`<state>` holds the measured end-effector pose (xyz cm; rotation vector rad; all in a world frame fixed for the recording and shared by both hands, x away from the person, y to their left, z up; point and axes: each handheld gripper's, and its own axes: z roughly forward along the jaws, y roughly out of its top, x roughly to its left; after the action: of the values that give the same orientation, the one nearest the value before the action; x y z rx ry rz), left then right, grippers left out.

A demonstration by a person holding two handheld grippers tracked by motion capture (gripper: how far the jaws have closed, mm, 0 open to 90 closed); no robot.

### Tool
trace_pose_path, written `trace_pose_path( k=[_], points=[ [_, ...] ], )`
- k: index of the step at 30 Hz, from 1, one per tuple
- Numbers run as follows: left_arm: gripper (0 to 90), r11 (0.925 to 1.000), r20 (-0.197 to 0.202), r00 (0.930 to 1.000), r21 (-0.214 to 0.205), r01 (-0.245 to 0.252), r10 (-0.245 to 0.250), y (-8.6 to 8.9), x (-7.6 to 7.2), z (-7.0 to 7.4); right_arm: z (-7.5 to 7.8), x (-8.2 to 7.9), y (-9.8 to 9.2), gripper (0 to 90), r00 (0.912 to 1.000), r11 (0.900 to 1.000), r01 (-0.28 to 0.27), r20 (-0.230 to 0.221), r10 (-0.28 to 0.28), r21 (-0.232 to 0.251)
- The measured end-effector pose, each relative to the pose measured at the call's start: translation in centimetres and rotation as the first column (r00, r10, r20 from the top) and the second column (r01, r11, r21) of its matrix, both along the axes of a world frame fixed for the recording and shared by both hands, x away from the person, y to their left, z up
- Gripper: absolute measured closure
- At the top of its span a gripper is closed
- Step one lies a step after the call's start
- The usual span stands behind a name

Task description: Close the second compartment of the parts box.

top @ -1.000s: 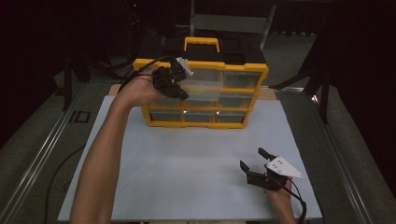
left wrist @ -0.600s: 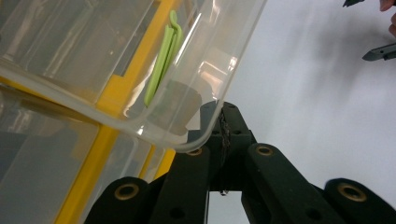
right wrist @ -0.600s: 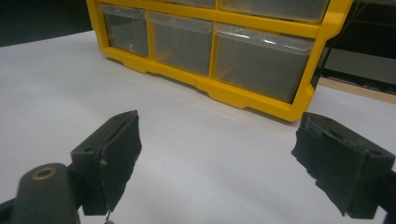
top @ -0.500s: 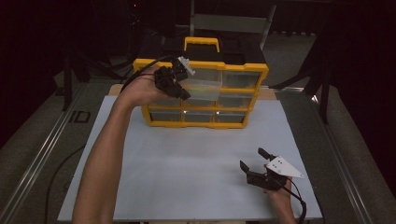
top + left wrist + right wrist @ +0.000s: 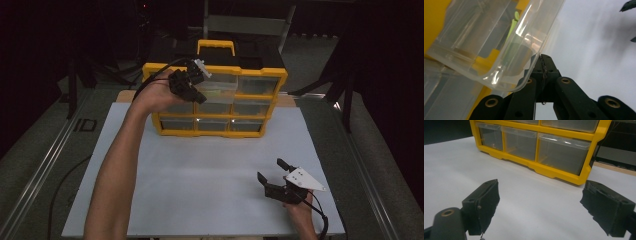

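Jaws first: your left gripper (image 5: 543, 65) has its two black jaws pressed together, tips meeting right at the rim of a clear plastic drawer (image 5: 499, 47), and from this angle you cannot be sure whether a thin lip of that rim is pinched between them or merely touching. Your right gripper (image 5: 541, 207) stands with jaws wide apart and nothing between them, resting low over the white table sheet (image 5: 210, 180) at the lower right of the high view, well apart from the work. That drawer belongs to the yellow organizer cabinet (image 5: 270, 75) at the upper centre of the high view; it sits in the top row, left of centre, and looks drawn partway out of its slot, with something green (image 5: 512, 27) lying inside. As a judgement, you are early to midway: the drawer is engaged and partly out, but nothing has been lifted from it. What is left seems to be finishing the pull, then bringing the idle right gripper in.
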<state>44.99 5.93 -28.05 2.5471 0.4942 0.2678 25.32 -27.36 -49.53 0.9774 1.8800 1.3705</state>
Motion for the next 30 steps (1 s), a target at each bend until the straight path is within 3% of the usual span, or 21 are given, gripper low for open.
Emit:
trace_pose_path(
  k=[19, 26, 30],
  points=[
    [90.0, 0.9977, 0.012, 0.9981, -0.032, -0.06, 0.061, -0.5, 1.0, -0.4, 0.0, -0.1, 0.0, 14.1, 1.0, 1.0, 0.001, 0.002, -0.001, -0.005],
    [90.0, 0.9966, 0.028, 0.9963, -0.016, -0.08, 0.081, -0.6, 1.2, -0.4, 0.0, -0.1, 0.1, 14.2, 1.0, 1.0, -0.006, -0.002, 0.006, -0.005],
    [90.0, 0.994, 0.043, 0.9934, -0.03, -0.105, 0.106, -0.7, 1.5, -0.6, -0.1, 0.1, 0.2, 14.1, 1.0, 1.0, -0.003, -0.006, 0.003, -0.009]
  ],
)
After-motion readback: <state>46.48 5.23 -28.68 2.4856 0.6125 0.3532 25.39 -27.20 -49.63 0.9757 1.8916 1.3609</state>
